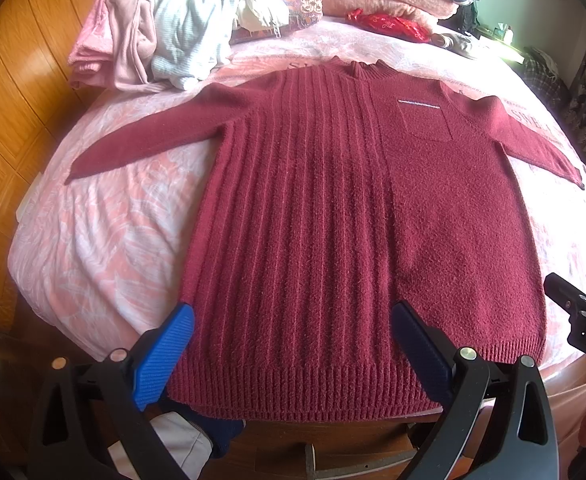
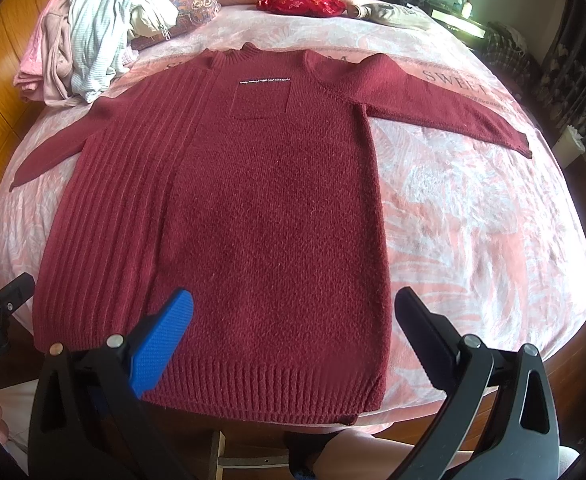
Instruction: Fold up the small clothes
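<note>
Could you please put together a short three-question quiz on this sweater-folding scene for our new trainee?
1. True or false: the sweater is already folded in half.
2. The chest pocket lies on which part? A) ribbed panel B) plain panel C) a sleeve
3. Fill in: both the left gripper and the right gripper are ____.

Key: 1 false, since it lies flat on the bed with both sleeves spread; 2 B; 3 open.

We see a dark red sweater (image 2: 253, 208) spread flat, front up, on the pink bedspread (image 2: 473, 208), both sleeves out, its ribbed hem at the near edge. Our right gripper (image 2: 293, 304) hovers above that hem, jaws wide apart. Piled clothes (image 2: 93, 40) occupy the far left corner.
</note>
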